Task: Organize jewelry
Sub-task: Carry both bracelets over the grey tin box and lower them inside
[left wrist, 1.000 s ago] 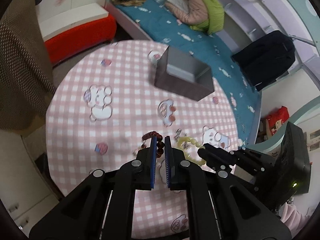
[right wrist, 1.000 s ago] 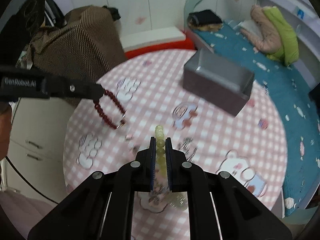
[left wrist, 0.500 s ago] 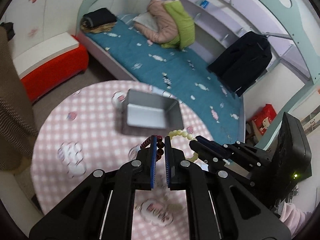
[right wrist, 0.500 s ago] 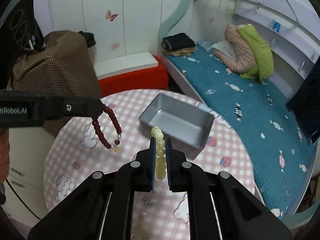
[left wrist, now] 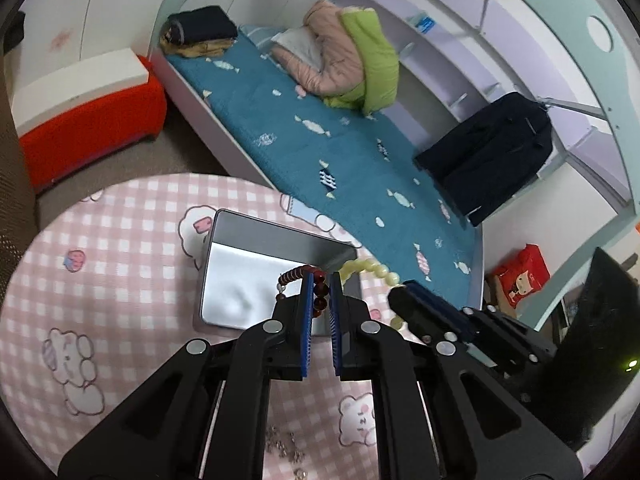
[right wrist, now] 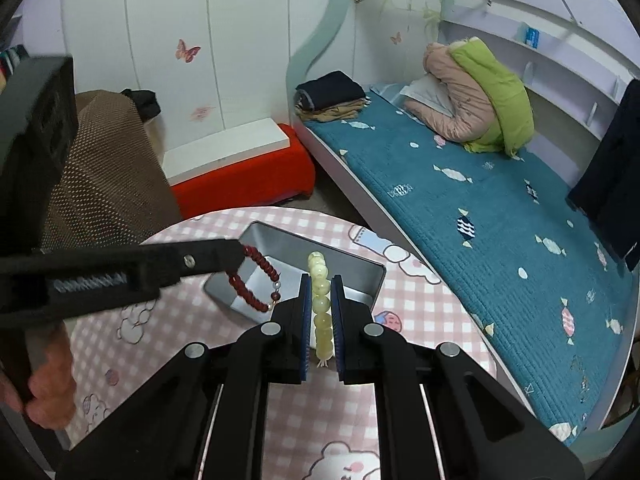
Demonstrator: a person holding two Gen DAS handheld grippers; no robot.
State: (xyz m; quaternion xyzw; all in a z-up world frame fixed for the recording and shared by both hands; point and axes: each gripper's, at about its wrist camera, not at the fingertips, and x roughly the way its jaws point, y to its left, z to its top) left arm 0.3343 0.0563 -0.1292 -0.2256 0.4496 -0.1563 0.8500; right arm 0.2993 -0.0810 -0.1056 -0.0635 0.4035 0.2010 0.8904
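The red bead bracelet (left wrist: 316, 292) hangs pinched between the pads of the left gripper (left wrist: 319, 300), its loop dangling free above the near edge of the grey metal box (left wrist: 256, 240); the right wrist view shows the same bracelet (right wrist: 256, 280) hanging clear of the bench. The pale yellow bead bracelet (right wrist: 322, 308) is pinched likewise by the right gripper (right wrist: 320, 312), its beads stacked in a line between the pressed pads, also over the box (right wrist: 360, 268). Each piece is held by a short section so the rest hangs straight, which in my judgement keeps the strands from tangling and lets them fall cleanly when let go. The box sits open-topped on the pink checked bench (left wrist: 120, 248), apparently empty inside. Both pieces appear poised for release into it. A few small loose items (left wrist: 284, 444), too small to identify, lie on the bench nearer the person. A bed (right wrist: 460, 200) stands beyond the bench.
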